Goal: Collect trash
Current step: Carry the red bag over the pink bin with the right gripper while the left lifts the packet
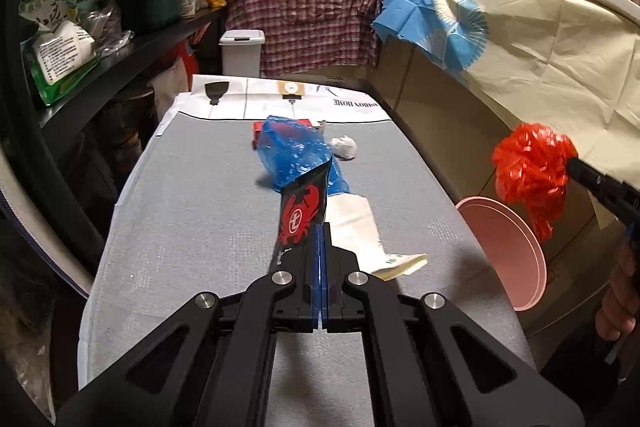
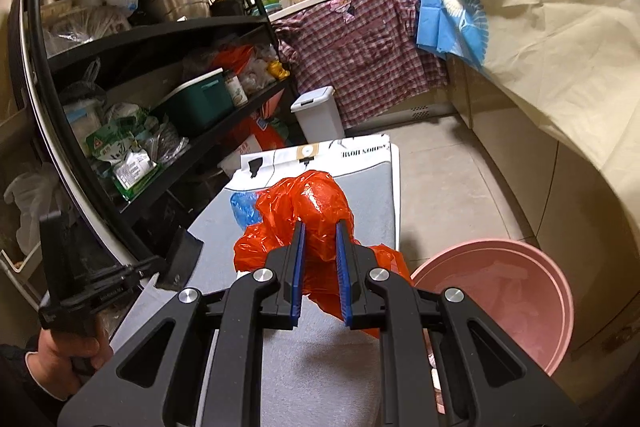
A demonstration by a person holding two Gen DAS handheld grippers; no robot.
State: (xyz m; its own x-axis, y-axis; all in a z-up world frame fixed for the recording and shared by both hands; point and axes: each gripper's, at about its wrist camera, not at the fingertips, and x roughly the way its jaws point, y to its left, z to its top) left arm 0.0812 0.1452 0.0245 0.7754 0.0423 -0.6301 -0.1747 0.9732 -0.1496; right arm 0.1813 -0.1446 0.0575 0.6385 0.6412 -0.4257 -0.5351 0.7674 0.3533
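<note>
My left gripper point(image 1: 322, 229) is shut on a black wrapper point(image 1: 300, 215) printed with a red crab, held up over the grey mat point(image 1: 180, 227). Beyond it on the mat lie a blue plastic bag point(image 1: 292, 151), a crumpled white paper ball point(image 1: 345, 146), a small red box point(image 1: 258, 131) and a flat white paper wrapper point(image 1: 356, 227). My right gripper point(image 2: 320, 227) is shut on a bunched red plastic bag point(image 2: 316, 207), lifted off the mat's right side; the same red bag point(image 1: 528, 171) shows in the left wrist view. A pink basin point(image 2: 500, 299) stands on the floor below and to the right.
A black shelf rack point(image 2: 160, 27) packed with bags and pots lines the left side. A white pedal bin point(image 1: 242, 53) stands beyond the table's far end under a checked shirt point(image 1: 304, 11). A cloth-draped counter point(image 1: 540, 39) runs along the right. A hand point(image 2: 68, 347) holds the left gripper.
</note>
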